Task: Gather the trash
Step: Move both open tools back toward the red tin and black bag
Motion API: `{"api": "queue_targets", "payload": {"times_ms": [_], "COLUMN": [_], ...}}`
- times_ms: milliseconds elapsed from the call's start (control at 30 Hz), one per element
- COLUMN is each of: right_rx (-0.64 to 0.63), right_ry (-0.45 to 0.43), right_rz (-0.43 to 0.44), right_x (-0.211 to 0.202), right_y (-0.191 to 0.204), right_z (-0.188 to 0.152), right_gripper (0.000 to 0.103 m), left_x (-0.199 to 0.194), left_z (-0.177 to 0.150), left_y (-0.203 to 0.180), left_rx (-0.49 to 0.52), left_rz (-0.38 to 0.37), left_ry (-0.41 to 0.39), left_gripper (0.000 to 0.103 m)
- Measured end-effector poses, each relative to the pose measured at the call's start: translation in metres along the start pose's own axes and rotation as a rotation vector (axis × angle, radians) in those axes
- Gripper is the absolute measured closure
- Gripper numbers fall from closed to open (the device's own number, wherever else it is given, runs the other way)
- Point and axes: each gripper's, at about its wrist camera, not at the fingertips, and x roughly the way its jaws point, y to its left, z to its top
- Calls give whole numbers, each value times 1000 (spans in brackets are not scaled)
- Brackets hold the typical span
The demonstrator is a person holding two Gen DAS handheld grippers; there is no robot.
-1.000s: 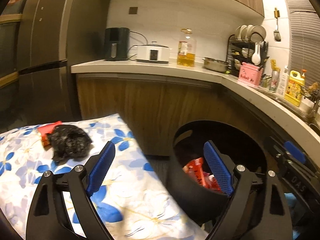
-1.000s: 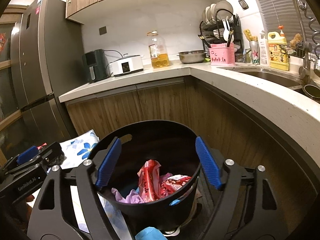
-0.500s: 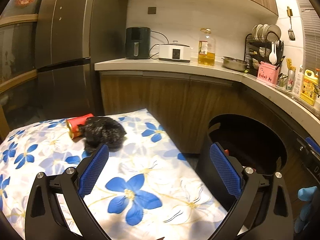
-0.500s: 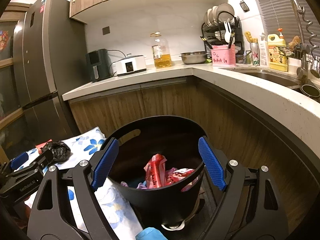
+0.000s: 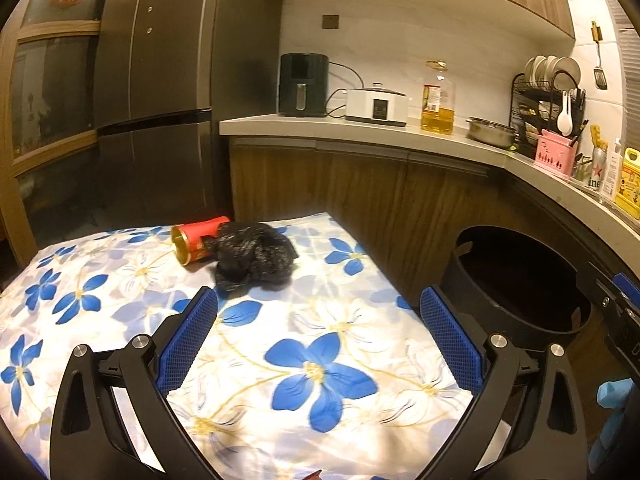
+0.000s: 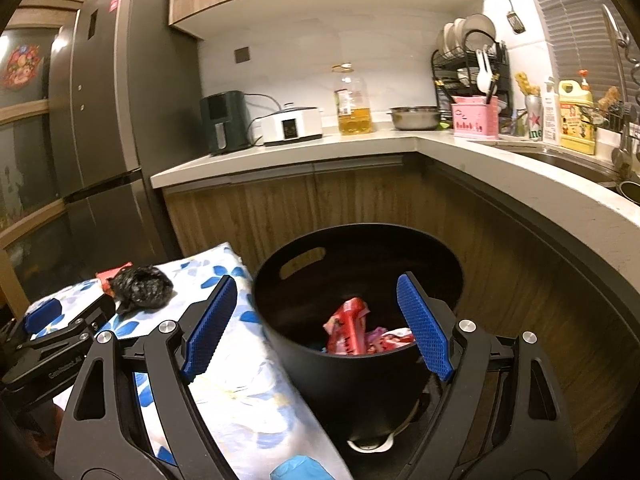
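A crumpled black plastic bag (image 5: 254, 254) lies on the flowered tablecloth (image 5: 320, 368), with a red can (image 5: 194, 245) on its side just behind it. My left gripper (image 5: 320, 336) hovers open over the cloth, short of the bag, with nothing between its blue pads. The black bin (image 6: 356, 360) stands on the floor to the right of the table and holds red wrappers (image 6: 350, 330). My right gripper (image 6: 318, 324) is open above the bin's near rim, empty. The same bag (image 6: 140, 286) and bin (image 5: 516, 280) show in both views.
A grey fridge (image 5: 152, 80) stands behind the table. The L-shaped counter (image 6: 400, 142) carries an air fryer, a cooker, an oil bottle (image 6: 352, 100), a steel bowl and a dish rack. Wooden cabinet fronts close in behind the bin. A blue-gloved hand (image 5: 610, 396) shows at the right edge.
My left gripper has swung left from over the bin to over the table, so the bag and can now sit ahead of it. The right gripper shifted slightly, with the bin farther ahead.
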Motion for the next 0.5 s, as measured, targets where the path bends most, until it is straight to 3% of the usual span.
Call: {"api": "queue_targets", "payload": {"times_ms": [500], "right_rx": [-75], "right_ry": [49], "right_rz": [119], "right_x": [25], "right_y": [73], "right_z": [-17], "right_gripper": [22], "left_x": [5], "left_z": [-9], "left_y": [70], "left_rx": [-60], "left_rz": [117], "left_ry": [0], "left_gripper": [6]}}
